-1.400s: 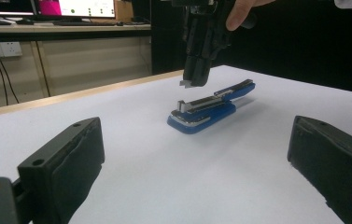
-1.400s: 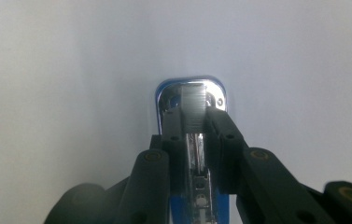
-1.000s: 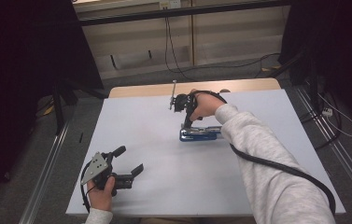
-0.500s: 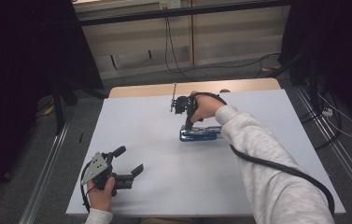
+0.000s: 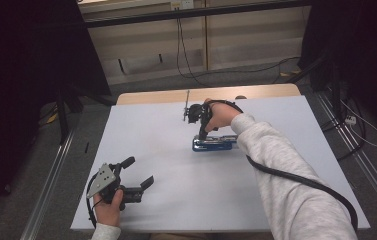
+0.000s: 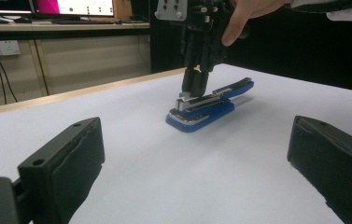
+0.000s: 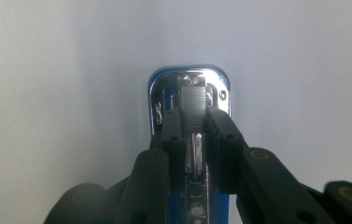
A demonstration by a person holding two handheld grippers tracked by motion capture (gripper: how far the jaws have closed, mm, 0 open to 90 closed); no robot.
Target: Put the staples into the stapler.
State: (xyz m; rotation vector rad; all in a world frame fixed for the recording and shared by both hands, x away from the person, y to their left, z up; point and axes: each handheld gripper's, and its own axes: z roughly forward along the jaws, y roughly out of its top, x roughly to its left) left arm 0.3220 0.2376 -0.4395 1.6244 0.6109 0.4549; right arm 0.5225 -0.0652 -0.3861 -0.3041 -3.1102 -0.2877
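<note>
Right claw [image 5: 202, 134] clamped on blue stapler [image 5: 216, 143] mid-worktop [image 5: 176, 200], pointing down; left claw [image 5: 138, 175] spread wide, near front-left edge.

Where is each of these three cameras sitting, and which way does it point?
High view: above the person's side, looking forward and down on the white table; both sleeves, the left gripper and right gripper show.
Left gripper view: rides on the left gripper, low over the table, looking between its wide-apart jaws at the blue stapler; the other hand shows.
Right gripper view: rides on the right gripper, looking down its near-closed jaws onto the stapler.
Shared: all three views show the stapler.
</note>
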